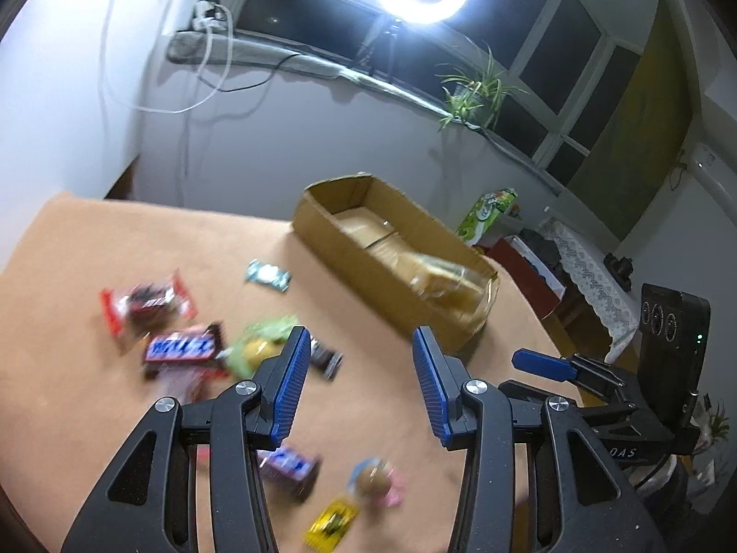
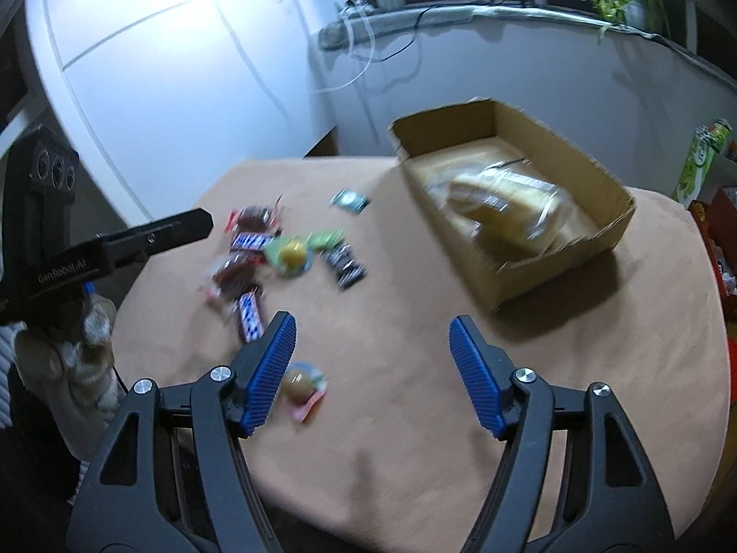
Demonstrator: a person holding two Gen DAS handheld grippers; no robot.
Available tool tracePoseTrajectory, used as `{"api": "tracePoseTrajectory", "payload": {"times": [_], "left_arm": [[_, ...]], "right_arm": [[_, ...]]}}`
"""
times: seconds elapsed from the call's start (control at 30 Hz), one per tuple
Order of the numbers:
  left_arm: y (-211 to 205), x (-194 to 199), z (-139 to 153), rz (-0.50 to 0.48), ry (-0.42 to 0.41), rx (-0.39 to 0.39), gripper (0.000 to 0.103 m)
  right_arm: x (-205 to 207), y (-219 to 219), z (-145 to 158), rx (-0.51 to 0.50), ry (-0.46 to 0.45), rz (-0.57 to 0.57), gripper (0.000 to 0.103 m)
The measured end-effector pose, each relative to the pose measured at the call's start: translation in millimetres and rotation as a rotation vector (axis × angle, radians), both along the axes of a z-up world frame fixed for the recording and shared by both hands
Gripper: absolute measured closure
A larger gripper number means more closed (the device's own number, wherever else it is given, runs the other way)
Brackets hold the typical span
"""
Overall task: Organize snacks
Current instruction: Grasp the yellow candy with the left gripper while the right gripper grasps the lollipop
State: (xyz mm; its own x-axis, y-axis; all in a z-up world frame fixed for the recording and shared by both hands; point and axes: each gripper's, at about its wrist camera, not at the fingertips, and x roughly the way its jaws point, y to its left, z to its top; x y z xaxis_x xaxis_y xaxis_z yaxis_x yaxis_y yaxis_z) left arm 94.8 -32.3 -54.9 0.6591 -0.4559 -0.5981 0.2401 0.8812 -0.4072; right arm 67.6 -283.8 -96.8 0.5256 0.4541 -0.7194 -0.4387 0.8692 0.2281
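Counter point(image 2: 414, 414) surface, covered in a tan cloth, carries everything in play, and the open cardboard box point(image 2: 612, 193) at its far side is the largest thing on it, presumably the collecting place for the snacks. One clear-wrapped bread loaf point(image 2: 502, 212) already lies inside the box, so sorting seems under way. Loose snacks sit in a cluster well apart from the box: Snickers bars point(image 2: 251, 315), a dark-wrapped bar point(image 2: 345, 265), a green-and-yellow packet point(image 2: 295, 249), a small teal sachet point(image 2: 350, 200), and nearer, a round chocolate in pink wrap point(image 2: 299, 387); a yellow packet point(image 1: 331, 520) shows in the left view. Left gripper point(image 1: 357, 387) hovers over the cluster, released and empty, likely choosing a piece. Right gripper point(image 2: 368, 373) is also released, with nothing between its pads.
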Motion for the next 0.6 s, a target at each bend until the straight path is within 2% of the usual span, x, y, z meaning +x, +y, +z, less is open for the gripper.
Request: {"api": "tracePoseTrajectory", "payload": {"times": [0.17, 0.2, 0.27, 0.33, 0.43, 0.47, 0.6], "left_arm": [[8.6, -26.2, -16.2, -0.008, 0.021, 0.023, 0.059], [8.5, -31.3, -21.4, -0.016, 0.031, 0.030, 0.059], [5.1, -40.8, -34.2, -0.044, 0.060, 0.043, 0.059], [-0.7, -48.7, -48.6, -0.082, 0.092, 0.063, 0.060], [-8.8, -56.2, -65.6, -0.129, 0.129, 0.091, 0.066], [-11.0, -58.4, -69.2, -0.138, 0.131, 0.105, 0.067], [-19.0, -61.9, -82.0, -0.172, 0.145, 0.149, 0.067]], "right_arm": [[-18.4, 23.7, -18.7, -0.031, 0.024, 0.072, 0.032], [-21.2, 27.8, -21.7, -0.037, 0.028, 0.086, 0.035], [-26.5, 36.9, -29.2, -0.061, 0.042, 0.121, 0.050], [-29.2, 45.3, -35.3, -0.079, 0.053, 0.153, 0.052], [-28.8, 53.7, -43.7, -0.096, 0.070, 0.176, 0.055], [-28.5, 55.9, -45.9, -0.100, 0.076, 0.182, 0.059], [-26.7, 65.3, -54.1, -0.124, 0.087, 0.205, 0.063]]}}
